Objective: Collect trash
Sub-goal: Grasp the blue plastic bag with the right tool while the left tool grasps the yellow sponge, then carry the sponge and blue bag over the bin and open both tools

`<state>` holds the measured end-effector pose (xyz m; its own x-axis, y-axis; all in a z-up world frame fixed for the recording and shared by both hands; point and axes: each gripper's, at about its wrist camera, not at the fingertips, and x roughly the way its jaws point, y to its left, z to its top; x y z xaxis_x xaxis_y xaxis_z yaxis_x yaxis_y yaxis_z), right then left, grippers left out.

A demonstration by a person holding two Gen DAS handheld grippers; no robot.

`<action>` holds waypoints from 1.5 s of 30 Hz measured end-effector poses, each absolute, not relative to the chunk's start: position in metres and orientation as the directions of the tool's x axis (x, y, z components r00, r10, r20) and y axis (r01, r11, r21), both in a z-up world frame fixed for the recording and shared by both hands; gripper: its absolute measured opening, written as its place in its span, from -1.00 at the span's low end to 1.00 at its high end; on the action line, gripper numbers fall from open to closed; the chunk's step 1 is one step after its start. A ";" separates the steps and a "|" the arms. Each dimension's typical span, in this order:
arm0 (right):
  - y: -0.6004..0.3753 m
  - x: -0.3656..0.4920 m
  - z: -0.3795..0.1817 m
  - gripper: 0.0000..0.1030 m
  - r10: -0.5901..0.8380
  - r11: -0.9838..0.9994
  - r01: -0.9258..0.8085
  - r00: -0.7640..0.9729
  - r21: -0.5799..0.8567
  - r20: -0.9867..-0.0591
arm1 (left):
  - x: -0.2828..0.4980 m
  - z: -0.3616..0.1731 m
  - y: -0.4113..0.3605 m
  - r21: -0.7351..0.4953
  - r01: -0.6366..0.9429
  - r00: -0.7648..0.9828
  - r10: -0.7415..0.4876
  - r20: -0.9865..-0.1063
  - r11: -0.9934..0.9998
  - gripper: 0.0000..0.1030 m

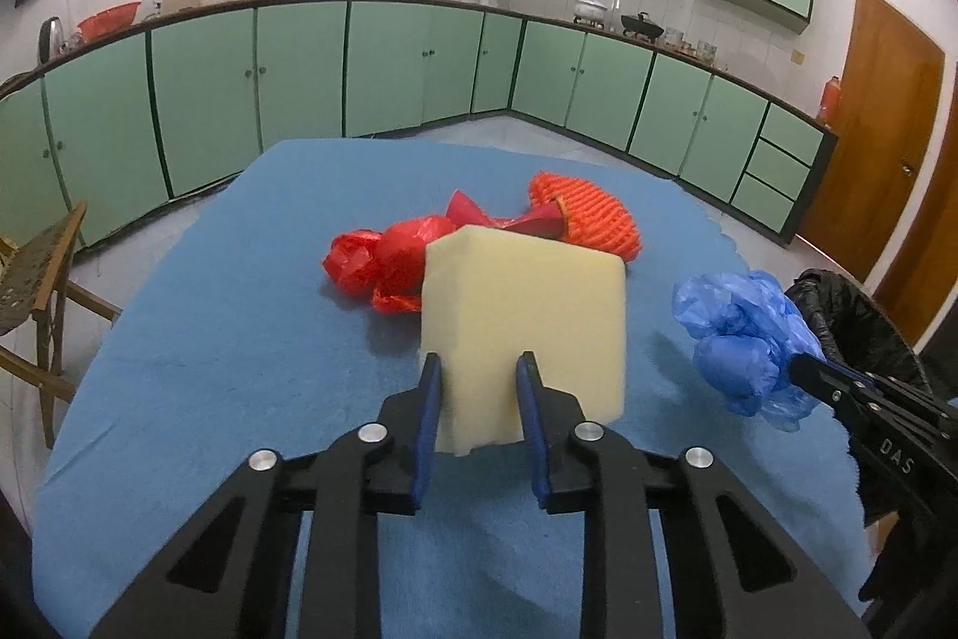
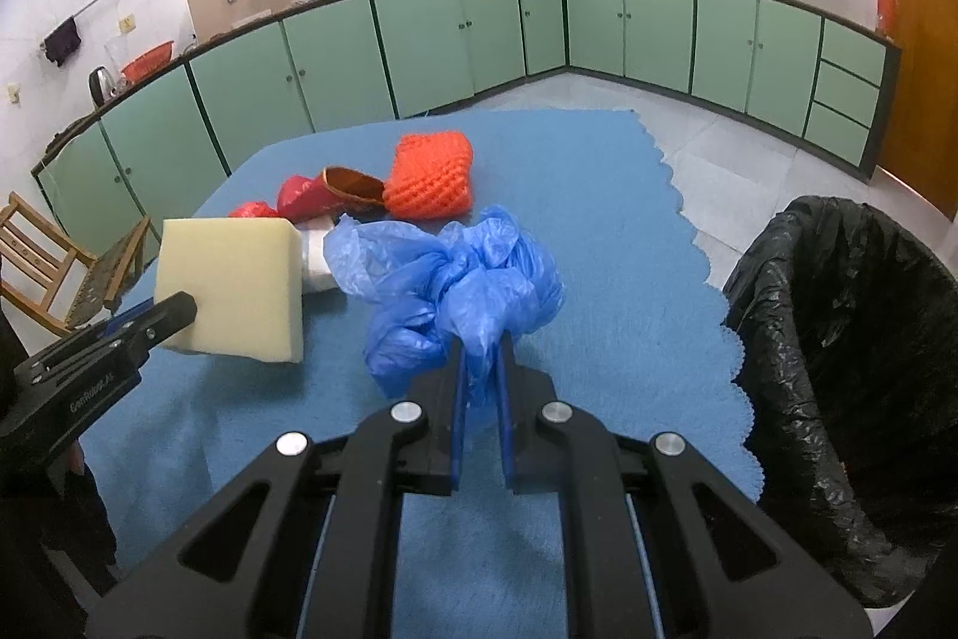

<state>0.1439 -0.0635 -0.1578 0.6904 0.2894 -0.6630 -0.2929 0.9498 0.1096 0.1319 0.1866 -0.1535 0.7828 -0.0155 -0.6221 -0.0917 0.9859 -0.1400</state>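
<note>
**Both grippers hold trash above the blue cloth**

Left wrist view: the left gripper is clamped on a pale yellow foam block, over the blue felt table cloth. Behind the block lie a crumpled red plastic bag and an orange foam fruit net.

Right wrist view: the right gripper pinches a crumpled blue plastic bag above the cloth. A bin lined with a black bag stands just beside the cloth's right edge.
</note>
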 end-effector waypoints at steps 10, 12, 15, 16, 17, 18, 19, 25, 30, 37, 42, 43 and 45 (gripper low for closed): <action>-0.077 0.128 -0.127 -0.84 0.293 0.952 -0.285 0.736 0.114 -0.610 | 0.116 -0.118 0.174 -0.149 -0.049 0.833 -0.042 -0.552 0.988 -0.55; -0.082 0.126 -0.120 -0.84 0.289 0.954 -0.279 0.749 0.112 -0.597 | 0.114 -0.110 0.170 -0.145 -0.040 0.842 -0.045 -0.538 0.989 -0.55; -0.087 0.122 -0.108 -0.84 0.286 0.956 -0.273 0.764 0.111 -0.579 | 0.112 -0.102 0.163 -0.140 -0.026 0.852 -0.051 -0.521 0.990 -0.56; -0.088 0.122 -0.105 -0.84 0.284 0.956 -0.272 0.768 0.110 -0.574 | 0.111 -0.100 0.161 -0.139 -0.022 0.854 -0.053 -0.517 0.990 -0.56; -0.091 0.120 -0.102 -0.84 0.283 0.957 -0.271 0.772 0.108 -0.569 | 0.110 -0.097 0.158 -0.138 -0.017 0.858 -0.057 -0.511 0.990 -0.56; -0.093 0.119 -0.098 -0.85 0.282 0.957 -0.270 0.776 0.108 -0.564 | 0.111 -0.095 0.157 -0.137 -0.013 0.859 -0.059 -0.508 0.990 -0.56; -0.095 0.118 -0.097 -0.85 0.281 0.957 -0.269 0.779 0.107 -0.560 | 0.110 -0.092 0.153 -0.137 -0.005 0.862 -0.065 -0.502 0.991 -0.56; -0.116 0.110 -0.080 -0.85 0.264 0.964 -0.246 0.808 0.106 -0.527 | 0.110 -0.079 0.135 -0.132 0.042 0.875 -0.100 -0.474 0.990 -0.56; -0.139 0.106 -0.067 -0.85 0.231 0.973 -0.210 0.833 0.098 -0.503 | 0.113 -0.069 0.117 -0.137 0.081 0.881 -0.135 -0.454 0.987 -0.56; -0.181 0.102 -0.055 -0.85 0.160 0.987 -0.133 0.863 0.091 -0.480 | 0.119 -0.059 0.082 -0.144 0.155 0.878 -0.203 -0.433 0.977 -0.56; -0.218 0.098 -0.052 -0.85 0.097 0.994 -0.066 0.878 0.082 -0.470 | 0.127 -0.052 0.048 -0.140 0.219 0.870 -0.258 -0.420 0.966 -0.56; -0.223 0.098 -0.053 -0.85 0.087 0.995 -0.056 0.878 0.079 -0.471 | 0.129 -0.052 0.041 -0.137 0.234 0.867 -0.270 -0.419 0.963 -0.56; -0.236 0.096 -0.055 -0.85 0.061 0.997 -0.030 0.878 0.072 -0.474 | 0.134 -0.051 0.029 -0.136 0.256 0.861 -0.290 -0.417 0.957 -0.56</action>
<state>0.0964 -0.2359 -0.0552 0.8784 0.0609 -0.4741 -0.0300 0.9969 0.0725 0.1336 0.0287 -0.0512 0.8613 -0.2900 -0.4173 0.2562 0.9570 -0.1361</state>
